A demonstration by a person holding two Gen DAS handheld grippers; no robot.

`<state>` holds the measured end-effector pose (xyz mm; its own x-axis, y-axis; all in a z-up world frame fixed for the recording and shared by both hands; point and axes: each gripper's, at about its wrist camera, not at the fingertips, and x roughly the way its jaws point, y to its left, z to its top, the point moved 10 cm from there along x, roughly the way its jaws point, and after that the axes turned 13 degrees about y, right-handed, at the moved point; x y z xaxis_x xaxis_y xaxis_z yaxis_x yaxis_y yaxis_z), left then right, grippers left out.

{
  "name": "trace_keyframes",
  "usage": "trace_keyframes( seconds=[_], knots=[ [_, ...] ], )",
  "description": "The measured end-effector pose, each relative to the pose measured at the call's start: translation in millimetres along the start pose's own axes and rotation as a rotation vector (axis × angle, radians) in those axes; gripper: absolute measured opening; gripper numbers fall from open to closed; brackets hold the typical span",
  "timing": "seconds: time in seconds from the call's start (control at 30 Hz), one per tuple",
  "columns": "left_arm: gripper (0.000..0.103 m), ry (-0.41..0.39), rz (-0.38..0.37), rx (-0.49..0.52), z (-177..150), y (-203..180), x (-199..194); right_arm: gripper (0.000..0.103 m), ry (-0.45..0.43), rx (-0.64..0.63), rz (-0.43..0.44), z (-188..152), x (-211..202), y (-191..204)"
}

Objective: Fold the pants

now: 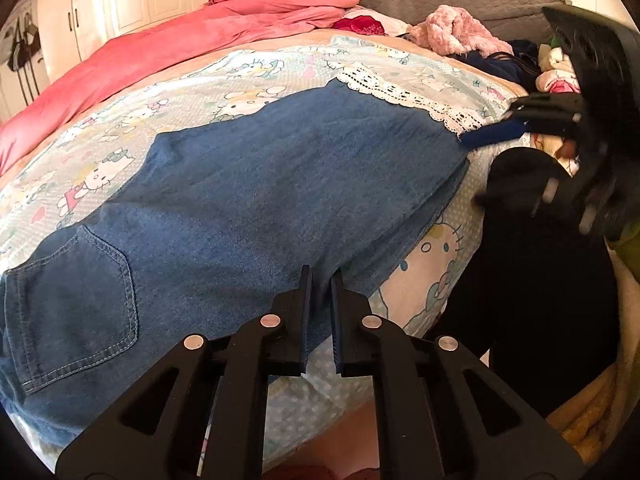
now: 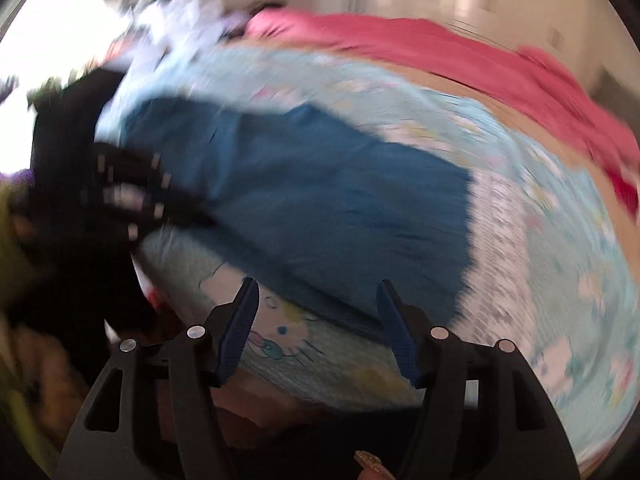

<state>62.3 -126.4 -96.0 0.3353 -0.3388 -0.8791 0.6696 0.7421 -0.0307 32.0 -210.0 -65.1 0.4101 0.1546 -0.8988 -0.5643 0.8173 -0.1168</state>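
- Denim pants point(image 1: 280, 184) lie flat on the bed point(image 1: 424, 264); my left gripper point(image 1: 320, 276) pinches their near edge, anchoring it.
- My right gripper point(image 2: 316, 292) stands empty, fingers apart.

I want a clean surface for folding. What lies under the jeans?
The jeans lie on a pale blue cartoon-cat bedsheet with a white lace strip at the leg hem. Whatever sits directly beneath the denim is covered.

No readable text, labels, brands or numbers anywhere; bedsheet point(image 1: 248, 76) bears cartoon cat print only.
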Motion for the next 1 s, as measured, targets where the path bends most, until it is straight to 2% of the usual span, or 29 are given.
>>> trace_keyframes(
  seconds=[0.1,0.2,0.27,0.37,0.6,0.67,0.7,0.73,0.77,0.83,0.87,0.93,1.0],
  knots=[
    [0.003,-0.001,-0.002,0.004,0,-1,-2,0.061,0.022,-0.09,-0.063,10,16,13],
    [0.003,-0.007,-0.006,0.004,0,-2,-7,0.057,0.04,-0.116,-0.084,14,29,12],
    [0.003,-0.011,-0.015,0.004,0,-3,-13,0.005,0.074,-0.118,-0.071,11,35,9],
    [0.003,0.01,-0.026,0.008,-5,-5,-13,0.005,0.066,-0.1,0.005,6,32,13],
    [0.005,0.063,-0.032,0.003,-15,-8,-6,0.006,0.112,-0.099,0.024,0,42,16],
    [0.01,0.053,-0.031,-0.004,-16,-7,-11,0.012,0.116,-0.079,0.039,0,41,16],
    [0.018,0.04,-0.027,-0.009,-17,-6,-16,0.019,0.116,-0.065,0.057,-2,39,15],
    [0.033,0.015,-0.02,-0.021,-16,-4,-24,0.035,0.105,-0.043,0.08,-2,35,13],
    [0.039,-0.014,-0.011,-0.042,-14,0,-32,0.041,0.083,-0.025,0.099,-4,29,10],
    [0.043,-0.062,-0.01,-0.086,-12,9,-48,0.042,0.021,0.03,0.15,-5,12,2],
    [0.045,-0.087,-0.006,-0.117,-10,16,-56,0.048,0.002,0.051,0.15,-5,7,-4],
    [0.06,-0.117,0.023,-0.182,-10,34,-68,0.06,-0.052,0.128,0.137,-3,-5,-24],
    [0.069,-0.116,0.05,-0.265,-13,57,-72,0.061,-0.077,0.198,0.129,-2,-10,-41]
  ],
)
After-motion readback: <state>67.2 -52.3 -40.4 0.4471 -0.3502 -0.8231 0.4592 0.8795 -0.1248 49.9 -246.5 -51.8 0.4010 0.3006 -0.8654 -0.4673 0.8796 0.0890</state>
